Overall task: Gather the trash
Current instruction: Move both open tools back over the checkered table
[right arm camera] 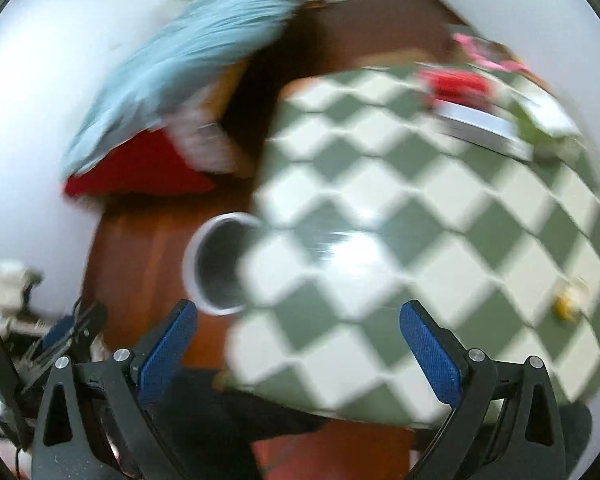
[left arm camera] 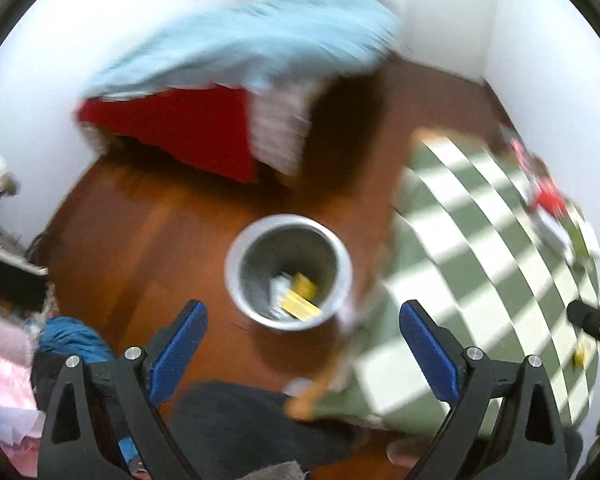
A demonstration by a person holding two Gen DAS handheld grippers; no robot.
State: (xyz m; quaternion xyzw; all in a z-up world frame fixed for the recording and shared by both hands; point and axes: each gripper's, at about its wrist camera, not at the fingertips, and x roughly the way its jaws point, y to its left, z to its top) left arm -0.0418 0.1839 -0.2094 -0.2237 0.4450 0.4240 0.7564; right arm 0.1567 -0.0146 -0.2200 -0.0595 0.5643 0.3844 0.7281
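Note:
A round metal bin point(left arm camera: 288, 272) stands on the wooden floor, holding yellow and white scraps point(left arm camera: 298, 298). My left gripper point(left arm camera: 302, 312) hovers over it, open and empty. In the right wrist view the bin point(right arm camera: 216, 268) is half hidden behind the checkered table point(right arm camera: 400, 240). My right gripper point(right arm camera: 298, 312) is open and empty above the table's near edge. A small yellow scrap point(right arm camera: 564, 304) lies on the table at the right; the same yellow scrap point(left arm camera: 579, 356) shows in the left wrist view. Both views are blurred.
A green and white checkered table point(left arm camera: 480, 248) carries a red item point(right arm camera: 456, 82), a flat grey-white box point(right arm camera: 480, 128) and green-white packets point(right arm camera: 548, 120) at its far side. A bed with a light blue cover point(left arm camera: 240, 40) and red sheet point(left arm camera: 172, 124) stands behind. Clutter lies at the left.

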